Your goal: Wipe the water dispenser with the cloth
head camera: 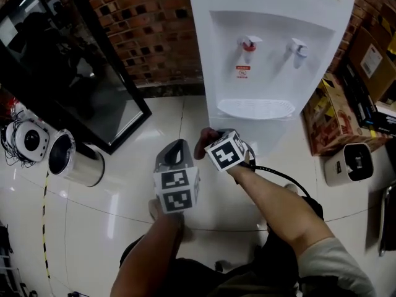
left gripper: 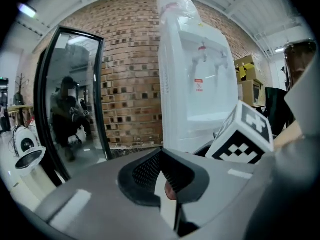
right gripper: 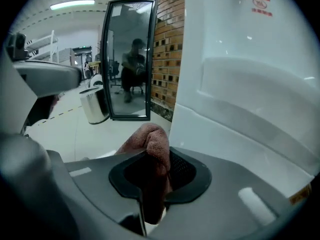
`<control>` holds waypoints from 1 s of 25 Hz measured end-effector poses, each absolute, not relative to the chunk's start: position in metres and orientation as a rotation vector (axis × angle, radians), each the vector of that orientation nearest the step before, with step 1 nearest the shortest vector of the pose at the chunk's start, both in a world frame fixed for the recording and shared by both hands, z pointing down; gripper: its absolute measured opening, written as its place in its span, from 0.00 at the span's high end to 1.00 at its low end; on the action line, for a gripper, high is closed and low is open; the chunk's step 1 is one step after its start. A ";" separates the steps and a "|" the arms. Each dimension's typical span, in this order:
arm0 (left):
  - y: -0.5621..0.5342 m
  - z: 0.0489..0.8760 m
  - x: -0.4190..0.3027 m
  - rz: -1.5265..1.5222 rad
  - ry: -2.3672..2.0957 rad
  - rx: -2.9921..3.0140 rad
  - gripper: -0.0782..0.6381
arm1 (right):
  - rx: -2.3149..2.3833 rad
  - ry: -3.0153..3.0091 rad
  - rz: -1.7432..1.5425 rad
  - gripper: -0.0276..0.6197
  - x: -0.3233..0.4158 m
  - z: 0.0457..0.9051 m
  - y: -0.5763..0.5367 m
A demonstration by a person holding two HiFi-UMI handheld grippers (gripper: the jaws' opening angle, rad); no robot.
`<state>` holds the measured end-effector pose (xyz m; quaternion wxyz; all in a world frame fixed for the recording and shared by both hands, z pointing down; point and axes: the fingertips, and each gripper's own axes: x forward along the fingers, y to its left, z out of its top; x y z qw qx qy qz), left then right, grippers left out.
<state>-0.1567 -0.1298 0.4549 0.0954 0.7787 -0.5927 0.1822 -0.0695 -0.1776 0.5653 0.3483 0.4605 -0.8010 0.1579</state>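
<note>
The white water dispenser (head camera: 272,42) stands against the brick wall (head camera: 142,30), its two taps (head camera: 249,44) above the drip tray (head camera: 255,108). The right claw (right gripper: 156,156) is pinching the brown cloth (right gripper: 152,139), a fold bulging out past the tips, close in front of the dispenser's lower panel below the tray; I can't tell whether it touches. The left claw (left gripper: 161,159) sits just beside it, pressed together and empty. A black-framed mirror (head camera: 74,60) leans on the wall to the left, with a steel bin (head camera: 74,159) on the pale floor (head camera: 124,203) near it. Cardboard boxes (head camera: 331,116) sit to the right.
</note>
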 end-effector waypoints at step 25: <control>-0.114 0.451 -0.026 0.572 -1.492 2.562 0.89 | 1.486 -1.871 0.591 0.83 0.088 0.561 -0.163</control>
